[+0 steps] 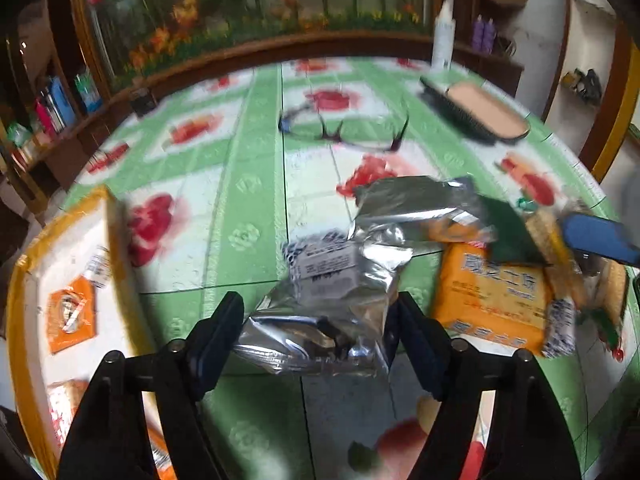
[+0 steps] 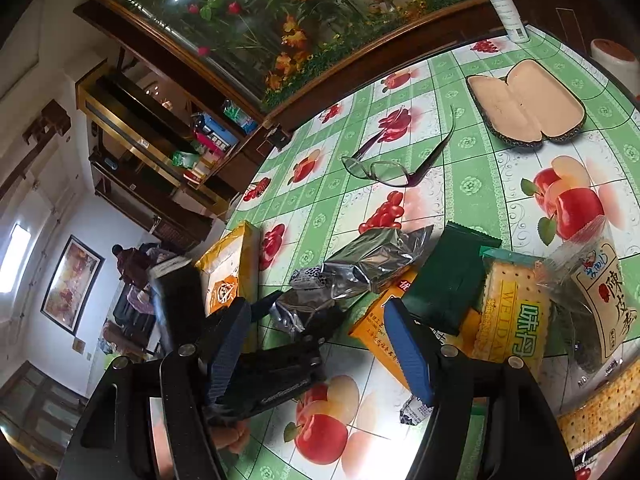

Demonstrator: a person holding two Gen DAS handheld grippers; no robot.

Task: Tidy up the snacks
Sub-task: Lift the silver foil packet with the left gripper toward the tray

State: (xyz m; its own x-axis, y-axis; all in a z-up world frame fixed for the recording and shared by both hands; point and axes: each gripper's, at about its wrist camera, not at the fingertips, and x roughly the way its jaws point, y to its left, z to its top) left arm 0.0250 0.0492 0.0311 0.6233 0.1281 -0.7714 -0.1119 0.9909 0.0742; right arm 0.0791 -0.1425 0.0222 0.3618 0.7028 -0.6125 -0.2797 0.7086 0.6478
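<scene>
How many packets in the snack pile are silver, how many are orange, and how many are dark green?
silver packets: 2
orange packet: 1
dark green packet: 1
Total: 4

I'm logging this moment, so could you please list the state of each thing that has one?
Left hand-held gripper: closing around the silver snack pouch, pouch between its fingers.
Right hand-held gripper: open, holding nothing.
Glasses case: open, empty.
Eyeglasses: unfolded, on the tablecloth.
Spray bottle: upright, capped.
Green snack packet: sealed, lying on other packets.
</scene>
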